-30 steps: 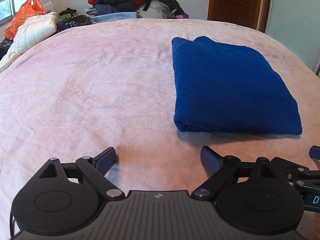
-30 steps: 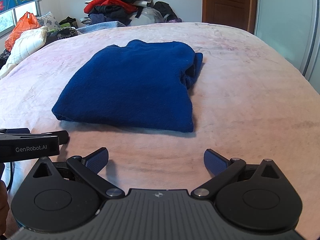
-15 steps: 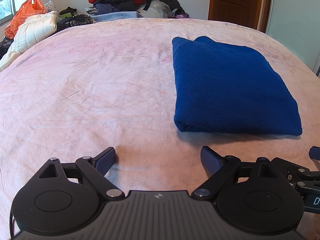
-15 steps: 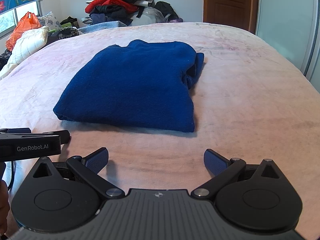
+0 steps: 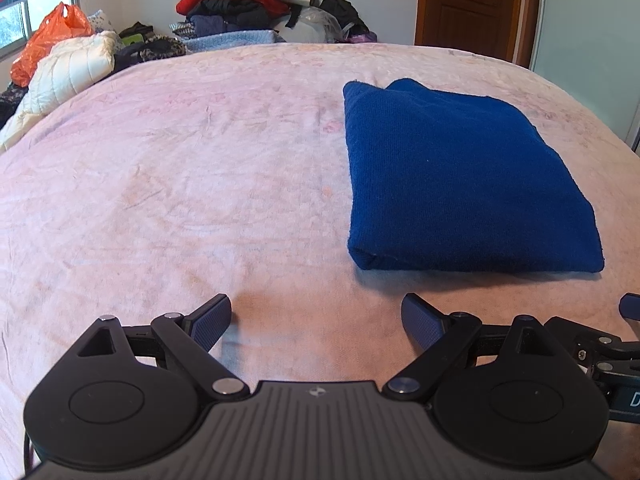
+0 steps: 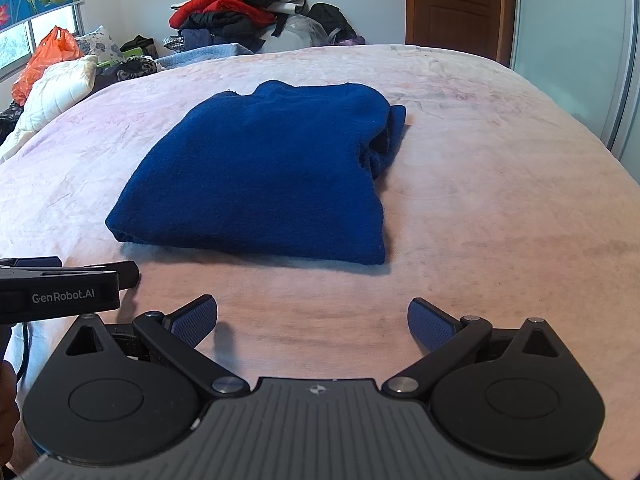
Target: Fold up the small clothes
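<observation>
A folded blue sweater lies on the pink bed, at twelve o'clock from both wide-open, empty hand-held grippers, left and right.

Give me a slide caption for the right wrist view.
Open right gripper hovers before a folded blue garment on a pink bed.

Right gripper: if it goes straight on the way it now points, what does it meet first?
Probably the bare pink bedspread, just short of the folded blue sweater. The right gripper points downward with its jaws open and empty, and the sweater's near edge lies a little beyond, though depth is unclear.
</observation>
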`<state>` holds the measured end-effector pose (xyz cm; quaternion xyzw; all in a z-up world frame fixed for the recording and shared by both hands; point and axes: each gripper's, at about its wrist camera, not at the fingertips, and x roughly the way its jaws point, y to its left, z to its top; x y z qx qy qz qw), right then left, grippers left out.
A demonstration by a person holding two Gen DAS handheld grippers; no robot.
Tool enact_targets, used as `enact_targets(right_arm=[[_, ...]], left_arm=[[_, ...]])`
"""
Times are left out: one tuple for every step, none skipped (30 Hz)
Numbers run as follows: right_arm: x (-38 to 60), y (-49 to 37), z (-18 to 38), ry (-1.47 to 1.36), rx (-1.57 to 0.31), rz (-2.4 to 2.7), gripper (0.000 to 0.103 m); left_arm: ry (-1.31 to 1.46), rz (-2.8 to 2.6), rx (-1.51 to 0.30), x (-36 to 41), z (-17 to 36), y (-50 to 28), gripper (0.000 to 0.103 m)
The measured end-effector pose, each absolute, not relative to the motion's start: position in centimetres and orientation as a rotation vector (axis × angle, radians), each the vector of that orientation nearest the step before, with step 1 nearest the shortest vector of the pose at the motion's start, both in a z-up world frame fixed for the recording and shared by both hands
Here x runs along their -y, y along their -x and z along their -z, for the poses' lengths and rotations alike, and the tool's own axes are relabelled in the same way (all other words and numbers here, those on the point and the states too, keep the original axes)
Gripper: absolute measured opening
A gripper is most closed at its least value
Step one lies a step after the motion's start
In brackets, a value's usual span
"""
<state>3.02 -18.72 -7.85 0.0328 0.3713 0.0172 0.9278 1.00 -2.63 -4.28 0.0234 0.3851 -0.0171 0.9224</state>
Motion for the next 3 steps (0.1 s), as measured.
enact_targets(right_arm=[[18.82, -3.01, 7.87, -0.069, -0.761, -0.037, 0.102], [18.90, -3.03, 7.88, -0.071, -0.762, -0.039, 0.102], [19.06, -3.05, 7.83, -0.075, -0.759, -0.041, 0.102]], left_arm=[[-0.054, 0.033, -0.787, 2.64, 4.21, -1.00, 0.093], [-0.056, 0.033, -0.785, 2.54, 4.16, -1.05, 0.093], [-0.054, 0.033, -0.786, 2.36, 4.01, -1.16, 0.093]])
